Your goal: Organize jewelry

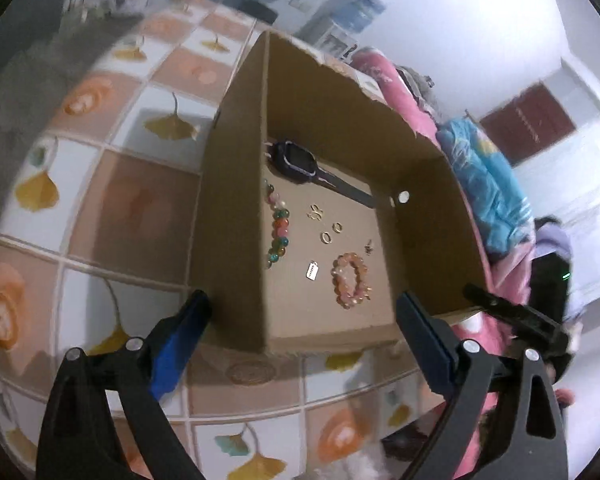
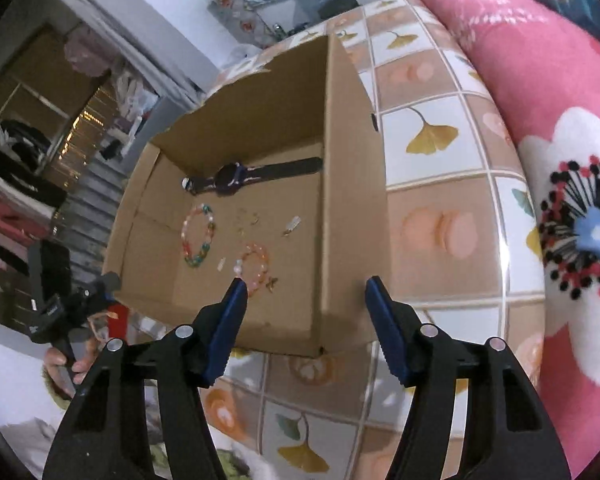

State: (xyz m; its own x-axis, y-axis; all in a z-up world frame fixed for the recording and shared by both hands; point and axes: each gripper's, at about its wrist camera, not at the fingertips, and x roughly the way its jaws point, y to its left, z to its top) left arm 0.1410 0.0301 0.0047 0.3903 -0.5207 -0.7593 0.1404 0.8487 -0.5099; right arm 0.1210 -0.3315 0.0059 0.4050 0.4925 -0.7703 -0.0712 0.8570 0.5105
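Both grippers, left (image 1: 302, 312) and right (image 2: 306, 300), have jaws apart and empty. The peach bead bracelet (image 1: 351, 280) lies inside the cardboard box (image 1: 236, 184) (light, limp, slippery): pinch across one strand.

Tiled tabletop (image 1: 140, 208) with ginkgo-leaf pattern, pink floral quilt (image 2: 560, 128), white wall (image 1: 460, 20), open wardrobe (image 2: 32, 120)

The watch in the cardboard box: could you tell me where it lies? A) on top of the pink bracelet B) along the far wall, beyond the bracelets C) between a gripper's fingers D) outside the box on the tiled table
B: the watch lies flat on the cardboard box floor against the far wall, beyond both bracelets.
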